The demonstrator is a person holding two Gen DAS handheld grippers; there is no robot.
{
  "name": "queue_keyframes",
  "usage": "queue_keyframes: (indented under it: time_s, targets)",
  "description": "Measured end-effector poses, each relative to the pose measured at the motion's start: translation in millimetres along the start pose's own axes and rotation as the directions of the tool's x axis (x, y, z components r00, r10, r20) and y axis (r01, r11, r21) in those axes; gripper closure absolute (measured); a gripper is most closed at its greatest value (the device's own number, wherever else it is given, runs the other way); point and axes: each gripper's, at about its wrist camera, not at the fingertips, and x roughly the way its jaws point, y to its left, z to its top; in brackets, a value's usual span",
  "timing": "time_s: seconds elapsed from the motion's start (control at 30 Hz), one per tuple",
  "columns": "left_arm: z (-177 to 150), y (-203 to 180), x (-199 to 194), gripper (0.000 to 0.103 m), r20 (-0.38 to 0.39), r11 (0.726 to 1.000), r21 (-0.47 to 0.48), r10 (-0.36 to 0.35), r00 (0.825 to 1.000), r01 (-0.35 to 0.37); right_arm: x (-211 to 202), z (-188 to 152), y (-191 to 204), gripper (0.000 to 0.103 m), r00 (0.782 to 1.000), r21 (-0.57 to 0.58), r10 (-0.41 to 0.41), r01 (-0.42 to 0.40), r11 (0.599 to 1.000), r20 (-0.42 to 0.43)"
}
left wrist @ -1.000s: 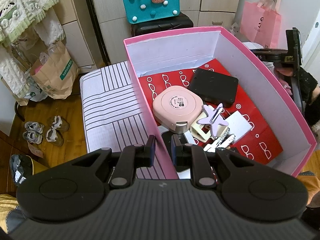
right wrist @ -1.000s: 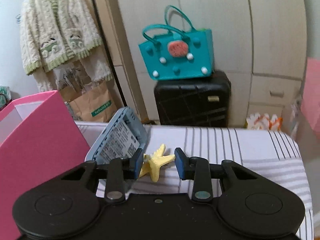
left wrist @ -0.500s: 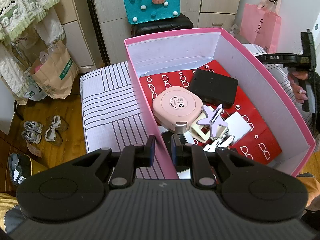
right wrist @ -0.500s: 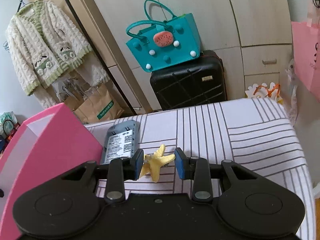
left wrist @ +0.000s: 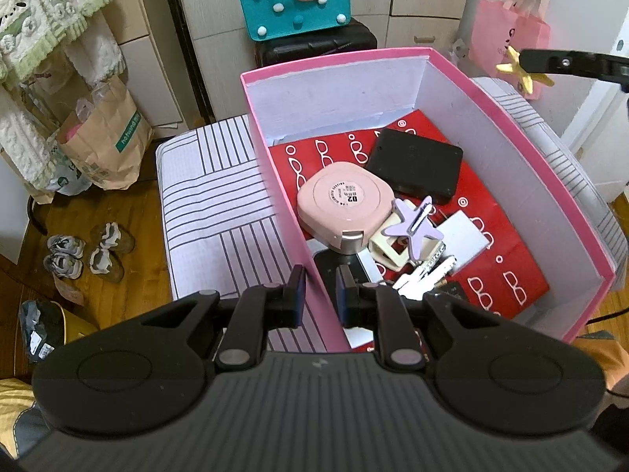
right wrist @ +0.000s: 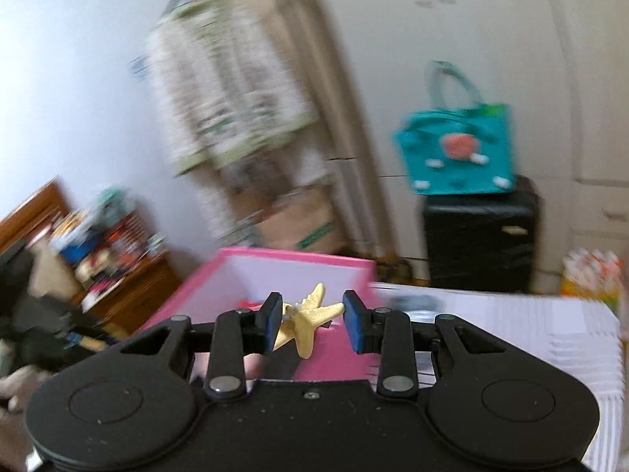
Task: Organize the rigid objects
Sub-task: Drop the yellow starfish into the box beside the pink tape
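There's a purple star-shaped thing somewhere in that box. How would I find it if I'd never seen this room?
Look into the big pink box with white inner walls and a red patterned floor. Beside the round pink case that lies in its middle, on the side away from the box's left wall, the lilac starfish hair clip rests on a cream clip above a bunch of keys. It is the only star shape lying in the box.
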Motion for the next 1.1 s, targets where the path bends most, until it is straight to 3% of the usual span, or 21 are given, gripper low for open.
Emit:
queue_keyframes:
  time_s: [0.07,0.17,0.37,0.5,0.6,0.7,0.9,1.1]
  targets:
    - [0,-2,-1,0.089,-0.001,1.0,0.008,0.006,1.0,-0.006,12,5,21,0.064,0.997,-0.07,0.045,-0.049,0.996,-0.056]
    - [-2,-5,-2,0.089,0.006,0.999,0.044,0.015,1.0,-0.015,39,6,47,0.064,0.99,-0.185,0.036,-0.062,0.981,-0.138]
    - [-4,0,-3,0.088,0.015,0.999,0.038,-0.012,1.0,0.011,98,0,61,0.064,0.956,-0.298,-0.082,-0.007,0.955,-0.283]
    - [-5,0,-3,0.088,0.023,0.999,0.04,-0.019,1.0,0.018,122,-5,55,0.064,0.917,-0.341,-0.2,0.077,0.937,-0.345]
    - [-5,3,-3,0.088,0.022,0.999,0.021,-0.032,0.999,0.032,118,-6,56,0.064,0.921,-0.38,-0.228,0.097,0.92,-0.316]
    - [-4,8,-3,0.088,0.016,0.998,-0.007,-0.056,0.998,0.056,107,2,57,0.056,0.946,-0.414,-0.232,0.121,0.902,-0.228]
    - [-5,6,-3,0.088,0.021,0.999,-0.003,-0.049,0.999,0.049,65,20,37,0.055,0.974,-0.286,-0.179,0.134,0.949,-0.136]
    - [-4,6,-3,0.088,0.023,0.999,-0.015,-0.045,0.999,0.045,40,15,1,0.055,0.971,-0.168,-0.221,0.204,0.964,-0.087]
